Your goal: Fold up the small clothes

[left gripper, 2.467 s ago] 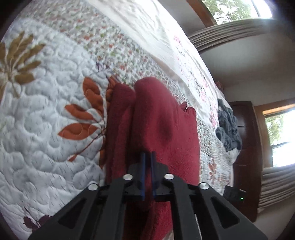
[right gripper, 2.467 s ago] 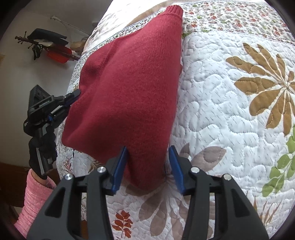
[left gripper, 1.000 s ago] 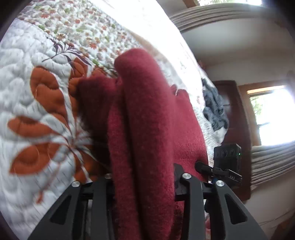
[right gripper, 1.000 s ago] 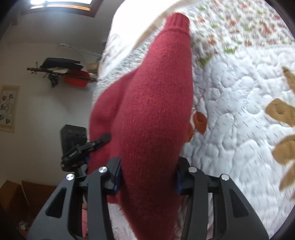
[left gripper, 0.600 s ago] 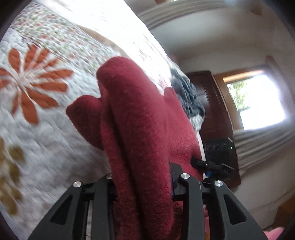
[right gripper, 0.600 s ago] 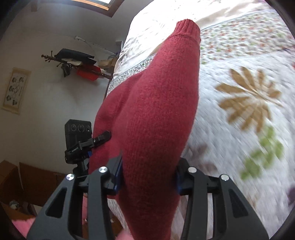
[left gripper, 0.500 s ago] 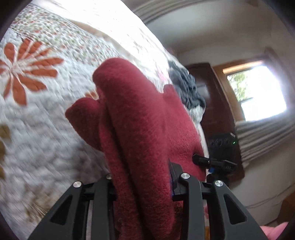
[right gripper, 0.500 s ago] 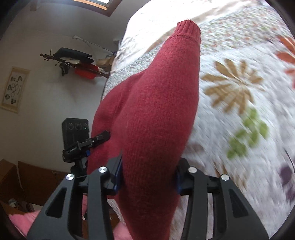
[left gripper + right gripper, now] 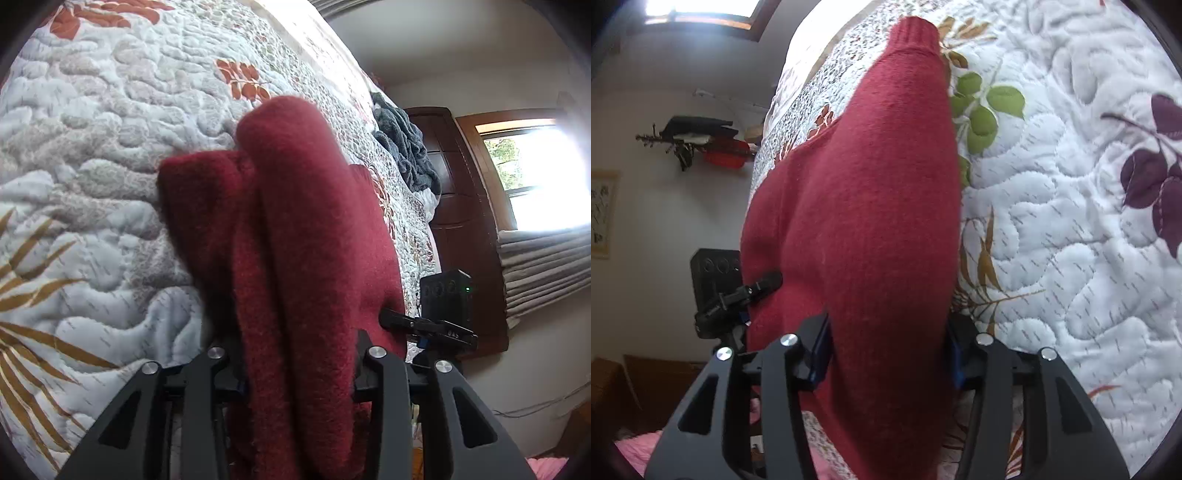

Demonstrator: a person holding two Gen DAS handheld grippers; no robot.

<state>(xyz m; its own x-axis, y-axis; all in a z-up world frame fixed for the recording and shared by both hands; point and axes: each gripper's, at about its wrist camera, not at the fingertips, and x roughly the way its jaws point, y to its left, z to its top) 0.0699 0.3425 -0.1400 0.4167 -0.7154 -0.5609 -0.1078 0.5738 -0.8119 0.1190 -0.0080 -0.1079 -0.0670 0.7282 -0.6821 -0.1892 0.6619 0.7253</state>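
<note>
Both tongs grip red sweater point(image 9: 310, 236) over quilt point(image 9: 110, 155) | left view: grey blanket point(image 9: 406, 147) | right view: ribbed cuff point(image 9: 916, 31)

Black gripper point(image 9: 299, 373) arms, silver screws, blue-padded jaws; pink sleeve point(image 9: 635, 448).

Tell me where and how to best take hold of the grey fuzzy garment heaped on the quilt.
Grip the grey fuzzy garment at the top of its crumpled heap, coming down from above. It lies bunched near the edge of the floral quilt with no flat hem showing, so a raised fold is likely the easiest pinch. Both grippers hold the red knit sweater now.
</note>
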